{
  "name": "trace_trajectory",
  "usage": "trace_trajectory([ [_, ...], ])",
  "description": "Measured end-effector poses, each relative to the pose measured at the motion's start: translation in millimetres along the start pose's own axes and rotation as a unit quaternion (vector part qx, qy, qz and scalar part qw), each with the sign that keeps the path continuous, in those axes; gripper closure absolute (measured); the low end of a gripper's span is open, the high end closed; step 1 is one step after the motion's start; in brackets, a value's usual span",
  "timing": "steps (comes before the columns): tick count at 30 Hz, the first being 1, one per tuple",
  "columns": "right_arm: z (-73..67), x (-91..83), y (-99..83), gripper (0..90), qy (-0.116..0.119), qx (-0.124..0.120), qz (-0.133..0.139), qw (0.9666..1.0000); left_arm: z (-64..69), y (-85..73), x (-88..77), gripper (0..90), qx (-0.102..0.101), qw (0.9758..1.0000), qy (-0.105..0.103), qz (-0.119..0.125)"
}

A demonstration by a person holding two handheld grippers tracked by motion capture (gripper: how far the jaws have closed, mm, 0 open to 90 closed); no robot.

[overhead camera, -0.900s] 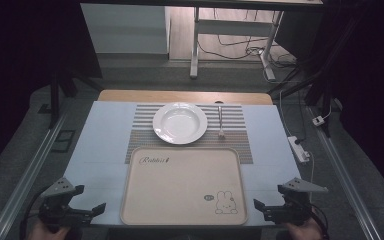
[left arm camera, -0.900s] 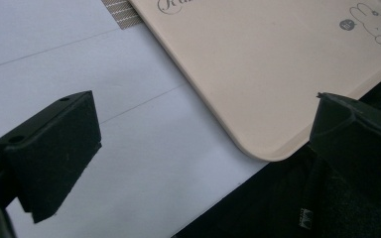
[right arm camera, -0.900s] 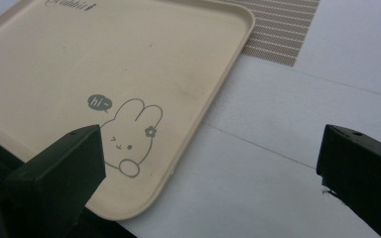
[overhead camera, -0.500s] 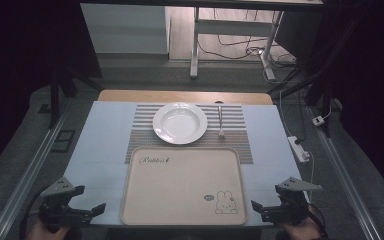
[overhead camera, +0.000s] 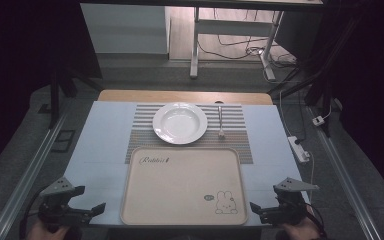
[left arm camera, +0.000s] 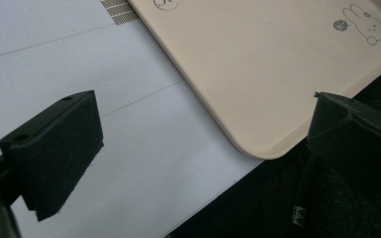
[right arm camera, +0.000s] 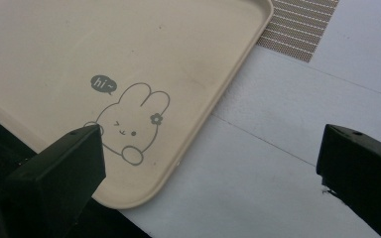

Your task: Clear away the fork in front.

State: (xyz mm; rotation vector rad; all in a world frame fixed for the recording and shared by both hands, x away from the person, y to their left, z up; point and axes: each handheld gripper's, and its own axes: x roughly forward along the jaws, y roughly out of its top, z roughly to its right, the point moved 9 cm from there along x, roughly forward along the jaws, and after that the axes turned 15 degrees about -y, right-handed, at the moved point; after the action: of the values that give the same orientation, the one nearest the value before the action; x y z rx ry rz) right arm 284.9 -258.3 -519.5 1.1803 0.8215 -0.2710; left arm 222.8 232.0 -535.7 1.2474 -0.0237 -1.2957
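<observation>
Tray point(overhead camera: 180, 185) is seen flat at the near edge of the surface point(overhead camera: 105, 145), flanked by left gripper point(overhead camera: 91, 212) and right gripper point(overhead camera: 258, 212), jaws wide open and empty, so tilting or sliding off is risked if corners are pinched unevenly.

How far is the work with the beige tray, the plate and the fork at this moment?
Nothing looks done: the beige tray is bare, while the white plate and the fork lie on the striped mat behind it. In hand: the left gripper and right gripper wait at the tray's near corners, jaws open, holding nothing. Any loading or lifting is probably still ahead.
</observation>
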Motion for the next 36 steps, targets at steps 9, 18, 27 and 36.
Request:
trace_trajectory([
  [9, -5.5, -1.0, 11.1, 0.0, 0.006, -0.006, 0.024, 0.9997, 0.3, -0.1, 0.4, 1.5, 0.0, 1.0, -0.003, -0.002],
  [18, -10.2, 2.9, 18.9, 0.0, 0.013, -0.019, 0.039, 0.999, 0.5, -0.2, -0.2, 1.7, 0.002, 1.0, -0.005, 0.0],
  [27, -14.0, 10.7, 28.8, 0.0, 0.027, -0.012, 0.047, 0.9985, 0.5, -0.2, -0.2, 1.8, 0.002, 1.0, -0.007, 0.0],
  [36, -13.7, 23.7, 36.5, 0.0, 0.009, -0.024, 0.036, 0.999, 0.2, -0.1, -0.2, 1.6, 0.0, 1.0, -0.006, 0.001],
])
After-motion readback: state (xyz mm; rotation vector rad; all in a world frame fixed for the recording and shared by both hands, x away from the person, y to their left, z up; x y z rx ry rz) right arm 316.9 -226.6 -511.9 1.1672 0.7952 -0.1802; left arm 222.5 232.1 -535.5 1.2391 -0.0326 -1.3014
